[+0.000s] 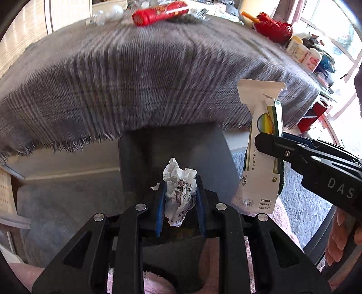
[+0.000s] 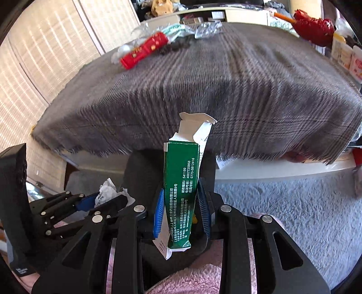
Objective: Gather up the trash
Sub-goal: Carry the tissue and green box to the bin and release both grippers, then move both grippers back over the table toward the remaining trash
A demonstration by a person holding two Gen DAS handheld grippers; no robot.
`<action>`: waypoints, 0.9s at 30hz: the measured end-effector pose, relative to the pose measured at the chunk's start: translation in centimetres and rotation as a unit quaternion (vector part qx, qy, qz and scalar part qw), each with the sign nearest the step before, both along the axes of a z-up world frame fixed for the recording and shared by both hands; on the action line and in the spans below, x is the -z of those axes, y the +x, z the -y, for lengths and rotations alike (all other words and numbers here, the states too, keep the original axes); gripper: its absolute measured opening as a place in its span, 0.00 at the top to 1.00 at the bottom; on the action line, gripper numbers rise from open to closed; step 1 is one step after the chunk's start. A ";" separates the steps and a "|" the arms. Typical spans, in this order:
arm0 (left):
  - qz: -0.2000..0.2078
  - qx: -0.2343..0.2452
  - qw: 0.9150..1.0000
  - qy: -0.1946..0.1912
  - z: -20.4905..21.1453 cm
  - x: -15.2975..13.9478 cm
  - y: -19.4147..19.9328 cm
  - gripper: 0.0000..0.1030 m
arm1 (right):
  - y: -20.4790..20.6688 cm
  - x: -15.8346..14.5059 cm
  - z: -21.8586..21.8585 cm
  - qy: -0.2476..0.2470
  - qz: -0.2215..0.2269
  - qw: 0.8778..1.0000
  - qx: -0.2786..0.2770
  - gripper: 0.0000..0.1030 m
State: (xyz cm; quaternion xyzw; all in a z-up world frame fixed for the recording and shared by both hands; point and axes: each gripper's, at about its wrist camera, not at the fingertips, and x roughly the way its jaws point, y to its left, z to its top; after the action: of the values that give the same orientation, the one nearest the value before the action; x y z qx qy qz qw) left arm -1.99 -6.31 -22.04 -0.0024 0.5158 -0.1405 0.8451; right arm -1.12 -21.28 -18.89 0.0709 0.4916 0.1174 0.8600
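Observation:
My left gripper (image 1: 179,192) is shut on a crumpled white paper (image 1: 178,192), held over a dark grey bin (image 1: 172,153) below the table edge. The paper also shows in the right wrist view (image 2: 106,192). My right gripper (image 2: 182,201) is shut on a flattened green and white carton (image 2: 183,187), upright with its top flap open. In the left wrist view the carton (image 1: 262,144) hangs to the right of the bin, pinched by the right gripper (image 1: 269,138). The bin in the right wrist view (image 2: 140,167) lies behind the carton.
A table under a grey plaid cloth (image 1: 147,79) fills the background. On its far edge lie a red packet (image 1: 158,12), clear plastic wrappers (image 2: 203,28), a red brush-like object (image 2: 314,29) and small white jars (image 1: 303,54). A pale blue carpet (image 2: 294,214) covers the floor.

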 end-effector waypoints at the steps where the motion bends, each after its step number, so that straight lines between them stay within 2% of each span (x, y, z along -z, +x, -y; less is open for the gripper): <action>1: -0.004 -0.002 1.000 0.001 -0.1 0.3 0.2 0.78 | 0.2 0.2 0.0 0.001 -0.003 1.000 0.000 0.72; 10: -0.018 -0.005 1.000 0.006 -0.4 1.6 0.9 0.72 | 1.9 1.5 -0.2 0.015 -0.028 0.999 0.007 0.66; 12: -0.020 -0.008 1.000 0.005 -0.6 1.8 0.9 0.67 | 2.0 1.5 -0.2 0.014 -0.028 0.999 0.007 0.62; 14: -0.019 -0.011 1.000 0.005 -0.8 1.9 1.0 0.57 | 2.0 1.4 -0.3 0.021 -0.027 0.999 0.009 0.42; 18: -0.013 -0.013 1.000 0.009 -1.0 1.6 0.9 0.43 | 2.2 0.8 0.0 0.022 -0.023 0.999 0.018 0.41; 20: -0.011 -0.012 1.000 0.009 -1.0 1.5 0.9 0.30 | 2.3 0.5 0.3 0.020 -0.020 0.999 0.024 0.41; 23: -0.006 -0.013 1.000 0.007 -0.9 1.1 0.8 0.19 | 2.3 0.1 0.8 0.019 -0.016 0.999 0.031 0.40; 27: -0.002 -0.016 1.000 0.006 -1.0 0.5 0.6 0.15 | 2.1 -0.3 1.4 0.018 -0.010 0.999 0.040 0.38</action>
State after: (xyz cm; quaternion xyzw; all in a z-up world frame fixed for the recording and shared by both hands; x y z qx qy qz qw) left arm -1.36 -5.31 -22.51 -0.0059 0.5184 -0.1239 0.8461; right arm 1.01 -22.72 -18.64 0.1071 0.4945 0.0912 0.8577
